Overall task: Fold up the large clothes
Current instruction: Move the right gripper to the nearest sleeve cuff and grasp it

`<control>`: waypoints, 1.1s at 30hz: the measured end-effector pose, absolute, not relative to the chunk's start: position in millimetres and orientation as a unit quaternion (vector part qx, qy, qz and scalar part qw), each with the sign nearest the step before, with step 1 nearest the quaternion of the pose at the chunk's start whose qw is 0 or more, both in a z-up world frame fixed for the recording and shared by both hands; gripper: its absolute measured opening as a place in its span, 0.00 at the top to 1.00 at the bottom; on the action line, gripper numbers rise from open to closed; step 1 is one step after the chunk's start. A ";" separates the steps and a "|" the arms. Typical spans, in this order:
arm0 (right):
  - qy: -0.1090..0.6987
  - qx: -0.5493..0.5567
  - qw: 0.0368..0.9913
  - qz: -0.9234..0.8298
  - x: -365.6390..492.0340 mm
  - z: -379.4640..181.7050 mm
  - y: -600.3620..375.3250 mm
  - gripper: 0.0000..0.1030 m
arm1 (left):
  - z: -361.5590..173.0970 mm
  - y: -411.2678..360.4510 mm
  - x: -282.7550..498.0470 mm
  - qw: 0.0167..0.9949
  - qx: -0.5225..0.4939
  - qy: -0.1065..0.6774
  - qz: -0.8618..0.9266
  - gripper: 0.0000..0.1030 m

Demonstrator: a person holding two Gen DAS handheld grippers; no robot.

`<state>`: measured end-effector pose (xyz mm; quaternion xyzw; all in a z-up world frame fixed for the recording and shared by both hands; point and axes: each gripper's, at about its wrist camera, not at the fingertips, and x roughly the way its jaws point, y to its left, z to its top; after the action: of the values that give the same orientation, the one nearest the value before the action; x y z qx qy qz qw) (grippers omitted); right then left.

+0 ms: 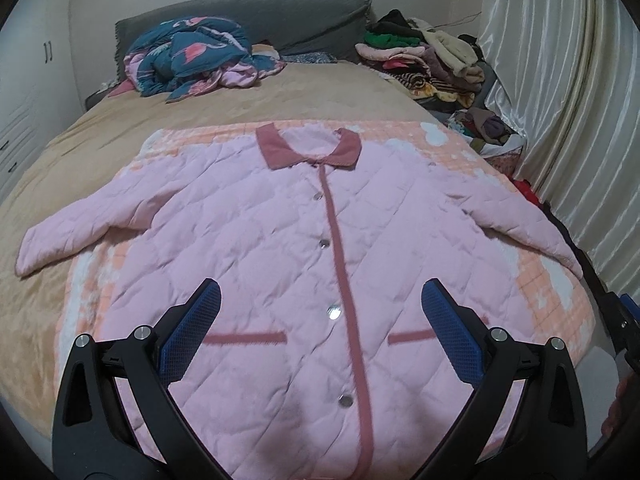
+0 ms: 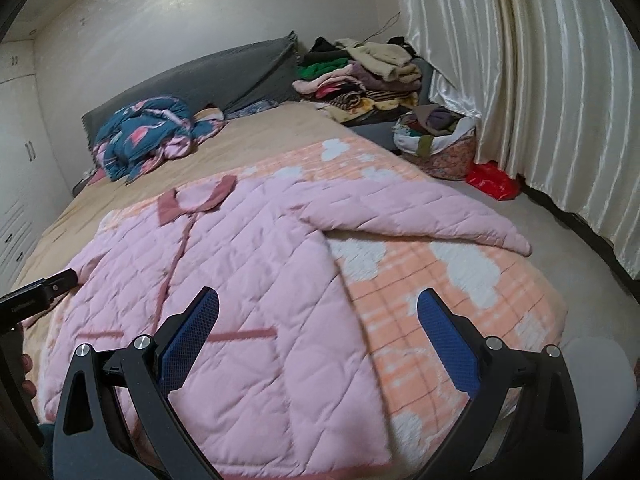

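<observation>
The quilted pink jacket (image 1: 280, 240) lies flat, front up, on the peach blanket (image 2: 460, 320), collar away; the left gripper (image 1: 320, 320) hovers spread and empty over its placket; the right gripper (image 2: 318, 320), likewise spread, is nearer the right sleeve (image 2: 420, 220).

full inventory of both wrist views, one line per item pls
quilted jacket: 1, pink, dark-pink collar, spread flat and buttoned on the blanket
blanket: 1, orange-white check, under the jacket
bed: 1, tan cover
bedding bundle: 1, blue-pink, near the headboard
clothes pile: 1, mixed colours, bed's far corner
basket: 1, floral, on the floor by the curtain
curtain: 1, cream, on the wall past the bed
left gripper: open, above the jacket
right gripper: open, above the jacket's edge
</observation>
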<state>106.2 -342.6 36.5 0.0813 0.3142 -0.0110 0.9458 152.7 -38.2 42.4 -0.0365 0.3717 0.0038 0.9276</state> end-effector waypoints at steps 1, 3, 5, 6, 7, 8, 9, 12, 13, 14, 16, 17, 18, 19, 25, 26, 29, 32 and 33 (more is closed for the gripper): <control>0.313 0.083 0.946 -0.015 109.1 36.7 -345.5 0.04 | 43.8 -40.5 156.2 0.928 -0.035 0.370 0.001 0.09; 0.311 0.088 0.946 -0.022 114.9 37.0 -351.8 0.04 | 46.7 -45.0 164.1 0.929 -0.034 0.368 -0.005 0.09; 0.308 0.090 0.947 -0.028 120.3 37.4 -357.1 0.04 | 48.7 -48.0 171.8 0.929 -0.036 0.367 -0.008 0.09; 0.307 0.091 0.947 -0.034 124.6 36.8 -361.1 0.04 | 49.8 -50.6 176.3 0.929 -0.034 0.369 -0.008 0.09; 0.307 0.093 0.947 -0.037 127.7 36.6 -364.2 0.04 | 50.4 -52.3 180.1 0.928 -0.034 0.371 -0.008 0.09; 0.307 0.095 0.946 -0.042 131.4 36.0 -368.1 0.04 | 51.1 -54.0 183.4 0.928 -0.035 0.370 -0.010 0.09; 0.306 0.096 0.946 -0.045 133.5 35.9 -370.3 0.04 | 51.7 -56.0 187.2 0.928 -0.036 0.370 -0.012 0.09; 0.312 0.108 0.943 -0.050 145.0 32.9 -381.1 0.04 | 52.8 -62.7 196.5 0.928 -0.032 0.372 -0.017 0.09; 0.313 0.111 0.942 -0.053 148.1 31.7 -384.1 0.04 | 52.8 -65.1 199.5 0.927 -0.030 0.372 -0.018 0.09; 0.316 0.115 0.940 -0.058 153.0 29.7 -388.5 0.04 | 52.6 -67.9 202.7 0.927 -0.027 0.373 -0.019 0.09; 0.318 0.122 0.938 -0.062 158.8 27.6 -395.0 0.04 | 52.1 -73.2 209.5 0.927 -0.023 0.374 -0.020 0.09; 0.319 0.124 0.937 -0.065 162.0 26.0 -397.6 0.04 | 51.3 -76.1 213.5 0.927 -0.022 0.375 -0.020 0.09; 0.320 0.127 0.936 -0.067 166.3 24.3 -401.5 0.04 | 50.4 -78.1 216.2 0.926 -0.021 0.376 -0.020 0.09; 0.321 0.129 0.936 -0.071 169.5 22.9 -404.7 0.04 | 49.3 -79.8 219.1 0.925 -0.020 0.378 -0.020 0.09; 0.333 0.143 0.927 -0.094 191.4 8.5 -427.1 0.04 | 38.2 -90.3 236.2 0.920 -0.014 0.391 -0.016 0.09; 0.335 0.142 0.926 -0.101 194.8 5.9 -430.9 0.04 | 35.9 -92.9 239.6 0.919 -0.012 0.394 -0.016 0.09; 0.343 0.154 0.920 -0.114 206.5 -4.2 -446.8 0.04 | 30.4 -98.1 246.9 0.916 -0.010 0.401 -0.018 0.09; 0.352 0.172 0.911 -0.128 218.1 -15.1 -466.4 0.04 | 23.7 -103.1 254.5 0.914 -0.007 0.406 -0.015 0.09; 0.355 0.177 0.908 -0.137 222.1 -19.3 -472.7 0.04 | 21.3 -104.0 257.1 0.913 -0.007 0.407 -0.014 0.09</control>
<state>222.1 -472.7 -19.3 0.1769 0.3553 -0.1371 0.9076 257.1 -104.0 21.3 -0.0068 0.4074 -0.0141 0.9131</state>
